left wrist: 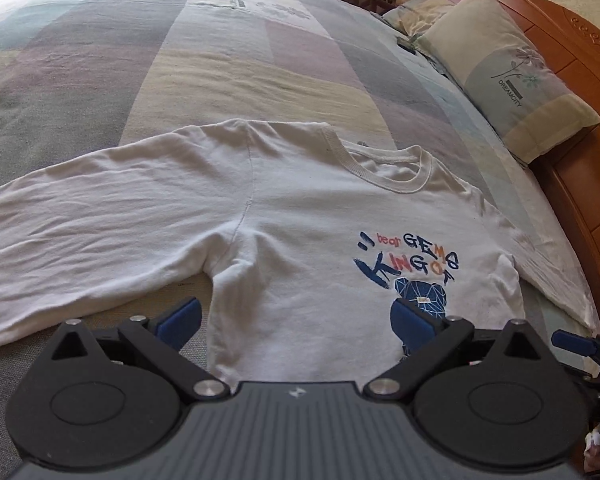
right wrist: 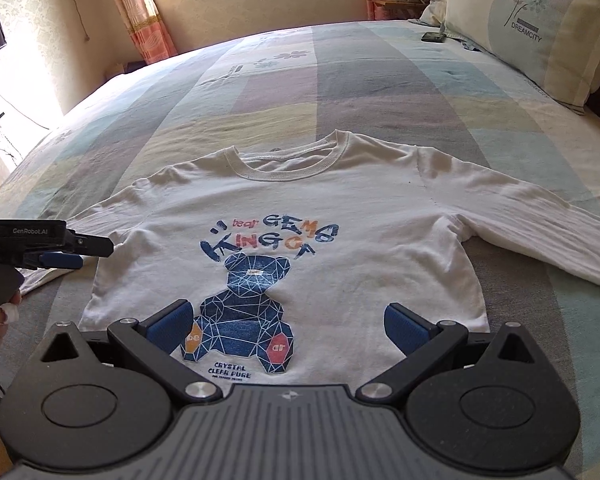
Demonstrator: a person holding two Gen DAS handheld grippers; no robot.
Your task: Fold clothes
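A white long-sleeve shirt [left wrist: 300, 220] [right wrist: 380, 220] lies flat and face up on the bed, its blue bear print and lettering showing, both sleeves spread out sideways. My left gripper [left wrist: 296, 322] is open, low over the shirt's side under the armpit of one sleeve; one blue pad [left wrist: 180, 320] sits off the cloth and the other over the print. My right gripper [right wrist: 287, 328] is open above the shirt's lower hem, straddling the bear. Neither holds anything. In the right wrist view the left gripper [right wrist: 60, 258] shows at the left, held by a hand [right wrist: 0, 312].
The patchwork bedspread [left wrist: 220, 60] [right wrist: 300, 80] stretches far beyond the shirt. A pillow [left wrist: 512, 76] [right wrist: 528, 32] leans on the wooden headboard [left wrist: 572, 80] at the right. A small dark object [right wrist: 433, 37] lies near the pillow. Curtains [right wrist: 140, 12] and a window stand behind the bed.
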